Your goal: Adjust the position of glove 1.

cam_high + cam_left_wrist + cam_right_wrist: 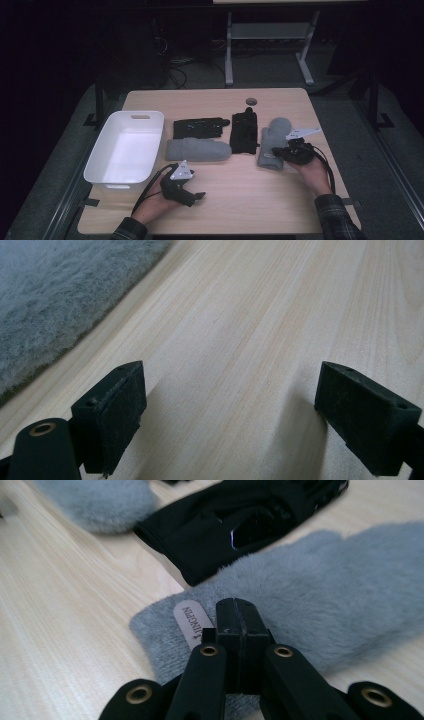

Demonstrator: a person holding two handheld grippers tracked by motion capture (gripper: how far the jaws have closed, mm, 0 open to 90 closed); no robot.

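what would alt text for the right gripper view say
The right gripper, jaws shut, pinches the knitted cuff of a grey furry mitten beside its small label. A black glove and a second grey mitten lie beyond on the wooden table.

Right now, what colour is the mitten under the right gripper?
Grey and fuzzy, with a pale label at the cuff; the mitten shows best in the right gripper view.

Left gripper (200, 195) is held low near the table edge, jaws spread wide with nothing between them. Right gripper (276, 153) is pointed leftward – jaws pressed fully together, forearm angled in from the bottom right.
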